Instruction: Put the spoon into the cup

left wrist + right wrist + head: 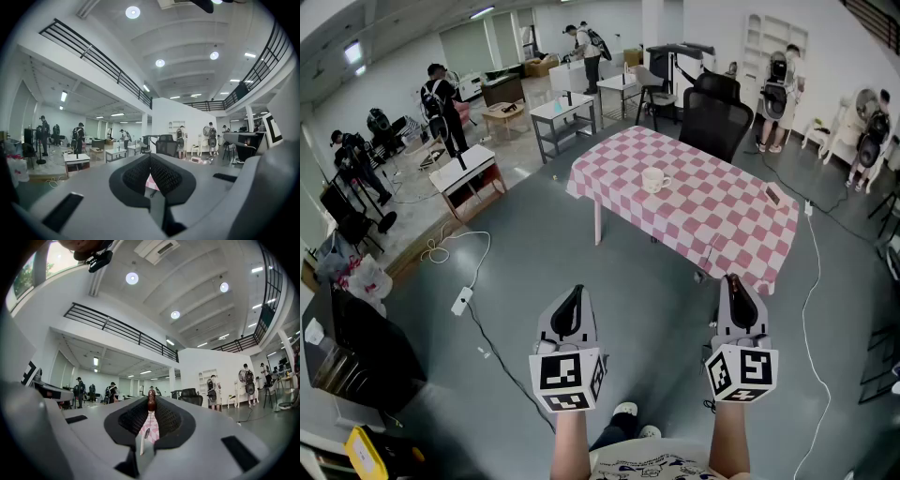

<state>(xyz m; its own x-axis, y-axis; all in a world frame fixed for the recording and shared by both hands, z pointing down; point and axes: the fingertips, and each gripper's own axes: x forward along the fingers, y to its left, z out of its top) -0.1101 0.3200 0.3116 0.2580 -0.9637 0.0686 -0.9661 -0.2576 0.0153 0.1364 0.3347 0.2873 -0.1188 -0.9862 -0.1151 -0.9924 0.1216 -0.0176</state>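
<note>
Transport step: right tongs (737,286) clamped on spoon (151,401); left tongs (574,298) closed, empty. Cup (653,179) on table (727,220) well apart; next: close in, lower spoon into cup

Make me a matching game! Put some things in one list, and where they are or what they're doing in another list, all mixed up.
Things:
1. cup
2. spoon
3. black chair
4. left claw

Clues:
a. behind the checked table
b. shut, with nothing in it
c. standing on the checked table
d. pinched in the right claw

Pairs: 1-c, 2-d, 3-a, 4-b
</note>
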